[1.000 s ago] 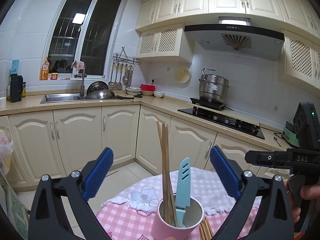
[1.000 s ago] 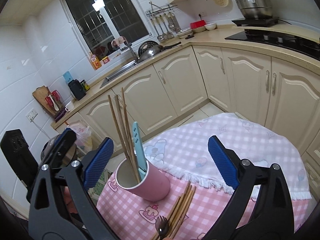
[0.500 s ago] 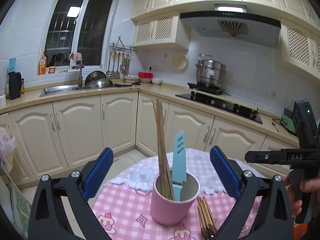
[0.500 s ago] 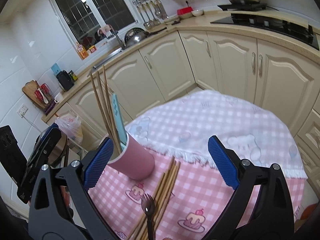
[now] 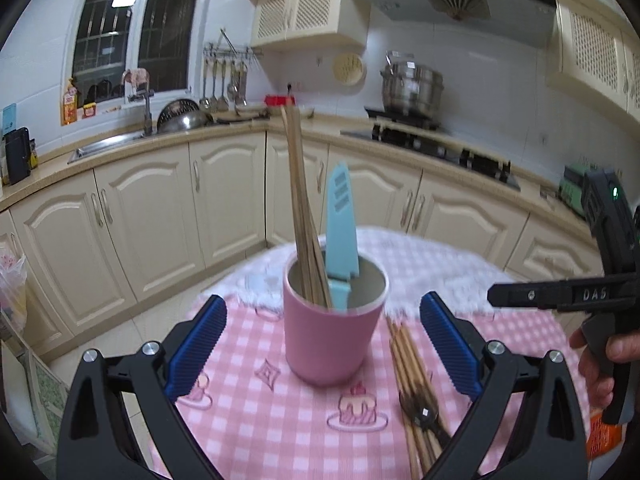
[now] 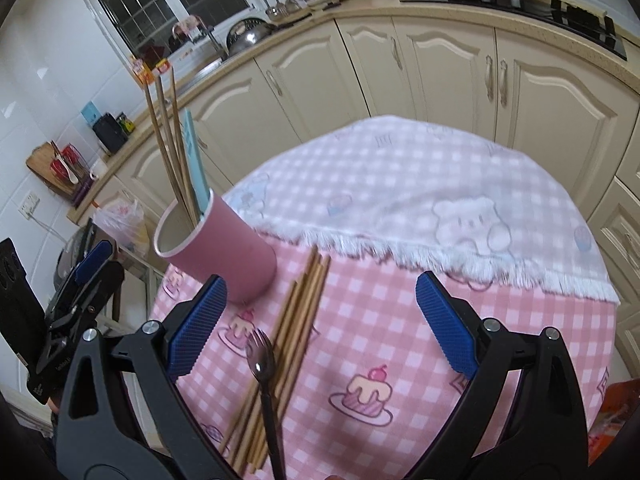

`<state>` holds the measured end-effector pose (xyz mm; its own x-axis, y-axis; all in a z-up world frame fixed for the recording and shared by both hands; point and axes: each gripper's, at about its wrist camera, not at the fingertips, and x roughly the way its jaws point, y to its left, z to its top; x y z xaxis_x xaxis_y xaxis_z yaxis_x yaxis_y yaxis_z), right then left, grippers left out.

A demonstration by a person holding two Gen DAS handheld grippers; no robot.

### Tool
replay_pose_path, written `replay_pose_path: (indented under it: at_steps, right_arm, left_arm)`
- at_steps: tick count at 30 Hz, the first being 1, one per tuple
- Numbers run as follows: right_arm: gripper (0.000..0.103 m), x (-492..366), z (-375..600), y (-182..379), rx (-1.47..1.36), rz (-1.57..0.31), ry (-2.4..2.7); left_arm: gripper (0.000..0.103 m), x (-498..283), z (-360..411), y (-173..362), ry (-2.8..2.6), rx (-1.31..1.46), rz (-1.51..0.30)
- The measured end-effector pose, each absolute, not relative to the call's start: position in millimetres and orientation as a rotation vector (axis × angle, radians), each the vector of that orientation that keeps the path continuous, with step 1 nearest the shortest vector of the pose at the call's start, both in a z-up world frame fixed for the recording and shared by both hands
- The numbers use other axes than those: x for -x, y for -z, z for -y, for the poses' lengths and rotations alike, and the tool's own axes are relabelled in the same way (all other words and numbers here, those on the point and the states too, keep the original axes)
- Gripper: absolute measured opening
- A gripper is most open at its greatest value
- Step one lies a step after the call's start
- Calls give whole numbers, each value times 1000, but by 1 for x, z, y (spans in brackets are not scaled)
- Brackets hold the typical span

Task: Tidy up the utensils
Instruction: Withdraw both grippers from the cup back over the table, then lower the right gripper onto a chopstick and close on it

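Lower ends of the loose chopsticks [image 6: 280, 344] and the fork [image 6: 262, 364] handle run out of frame at the bottom of the right wrist view; in the left wrist view the fork head [image 5: 420, 408] is dark and blurred among the sticks. Compared with half a second ago, both cameras sit lower and closer over the pink checked tablecloth [image 6: 400, 340], and the pink cup [image 5: 334, 328] looms larger. Left gripper [image 5: 324, 346] is spread wide and grips nothing; the cup, holding upright chopsticks [image 5: 300, 216] and a blue knife [image 5: 340, 236], stands between its fingers, touching neither. Right gripper [image 6: 320, 324] is likewise wide apart and empty; the loose chopsticks and fork lie on the cloth between its fingers, nearer the left one, beside the cup. A hand [image 5: 608, 360] holds the right gripper's handle at the frame edge.
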<state>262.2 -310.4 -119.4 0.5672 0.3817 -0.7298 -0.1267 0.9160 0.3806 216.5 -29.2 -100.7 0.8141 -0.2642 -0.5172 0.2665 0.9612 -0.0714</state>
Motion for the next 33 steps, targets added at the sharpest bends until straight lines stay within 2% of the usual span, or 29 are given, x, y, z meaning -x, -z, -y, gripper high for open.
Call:
replay_pose_path:
  at_steps: [19,33]
  right_arm:
    - [94,-248,319,157,-314,-1037,-268]
    - [94,-245,310,170,-265,-1085,-268]
  left_arm:
    - [95,-226,64,184,335,-222,-943]
    - [95,-228,79,202,360,-262,-1036]
